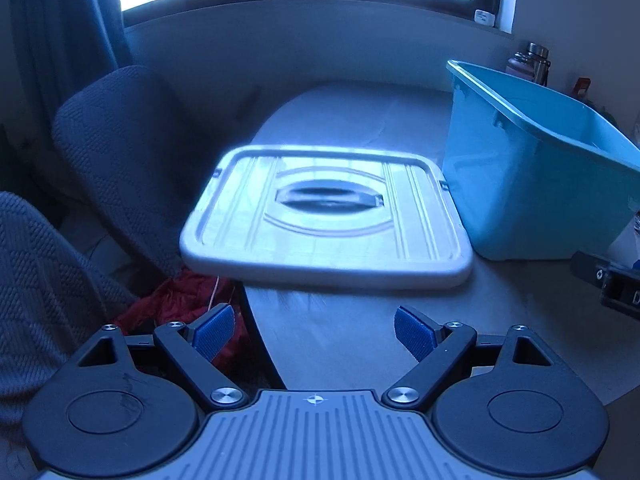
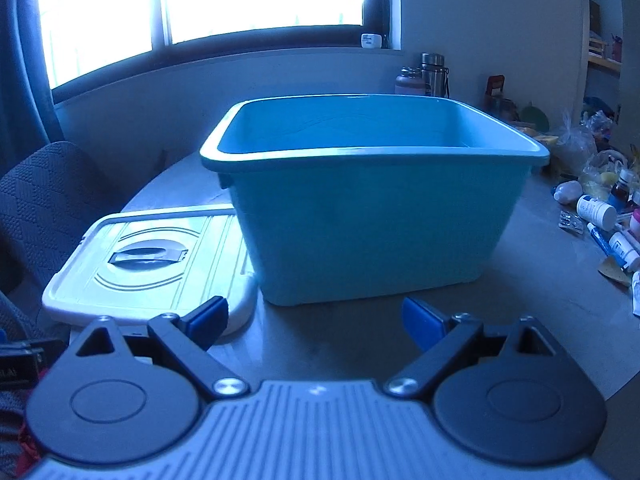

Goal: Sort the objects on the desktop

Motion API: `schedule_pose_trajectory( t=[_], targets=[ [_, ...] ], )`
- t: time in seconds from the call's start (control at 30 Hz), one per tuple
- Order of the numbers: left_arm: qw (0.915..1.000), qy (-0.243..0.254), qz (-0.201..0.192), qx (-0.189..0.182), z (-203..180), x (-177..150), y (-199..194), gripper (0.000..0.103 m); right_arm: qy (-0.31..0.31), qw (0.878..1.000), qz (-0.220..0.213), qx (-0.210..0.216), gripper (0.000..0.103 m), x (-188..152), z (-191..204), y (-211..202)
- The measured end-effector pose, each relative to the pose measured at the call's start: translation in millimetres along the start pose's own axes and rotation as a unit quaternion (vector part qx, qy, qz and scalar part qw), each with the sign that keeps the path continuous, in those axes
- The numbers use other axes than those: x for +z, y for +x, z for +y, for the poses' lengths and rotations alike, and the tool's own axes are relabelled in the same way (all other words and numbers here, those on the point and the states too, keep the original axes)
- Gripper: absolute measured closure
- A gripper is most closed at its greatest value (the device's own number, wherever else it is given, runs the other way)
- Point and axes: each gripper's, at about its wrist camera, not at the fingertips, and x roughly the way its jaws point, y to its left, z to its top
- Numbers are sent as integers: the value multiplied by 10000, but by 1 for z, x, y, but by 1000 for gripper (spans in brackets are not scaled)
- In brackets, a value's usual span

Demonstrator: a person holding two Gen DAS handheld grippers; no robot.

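You cannot see the floor of the blue bin [image 2: 372, 216] from either gripper: your right view takes in only its front wall and the upper inside walls, so whatever may lie at the bottom stays hidden, and your left view cuts the bin off at the right edge. The one white lid [image 1: 326, 216] lies flat just left of the bin with its near left corner hanging past the edge of the table [image 1: 344, 344]; in your right view the bin hides the lid's far right part, and in your left view it looks smeared. The small objects [image 2: 600, 216] to sort sit in a heap on the table well to the right of the bin, cut off at the frame edge; you can make out several white bottles and a tube, but the rest is too jumbled to count. Two metal flasks [image 2: 434, 74] stand behind the bin by the wall. Your left gripper [image 1: 314, 332] hangs spread wide over the table's near edge, nothing between its blue pads [image 1: 414, 334]. Your right gripper [image 2: 316, 320] is likewise spread and empty, facing the bin.
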Motion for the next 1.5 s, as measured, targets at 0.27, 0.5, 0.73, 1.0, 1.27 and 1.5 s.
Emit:
schedule_pose_trajectory(
  t=[0.27, 0.5, 0.73, 1.0, 1.27, 1.5],
  targets=[
    [9997, 188, 3, -165, 45, 26, 26, 14, 190, 9995, 58, -225, 9, 0, 40, 13],
    [9993, 280, -8, -243, 79, 40, 43, 14, 298, 9989, 66, -351, 9, 0, 69, 18],
    [9991, 222, 70, -366, 94, 45, 54, 14, 244, 9990, 85, -354, 9, 7, 86, 24],
    [9983, 293, 207, -454, 102, 53, 74, 14, 335, 9985, 256, -343, 9, 8, 98, 44],
    [9972, 242, 397, -579, 106, 79, 113, 14, 475, 9973, 421, -382, 9, 15, 100, 75],
    [9954, 89, 705, -643, 110, 106, 155, 14, 626, 9952, 595, -470, 9, 20, 98, 101]
  ],
)
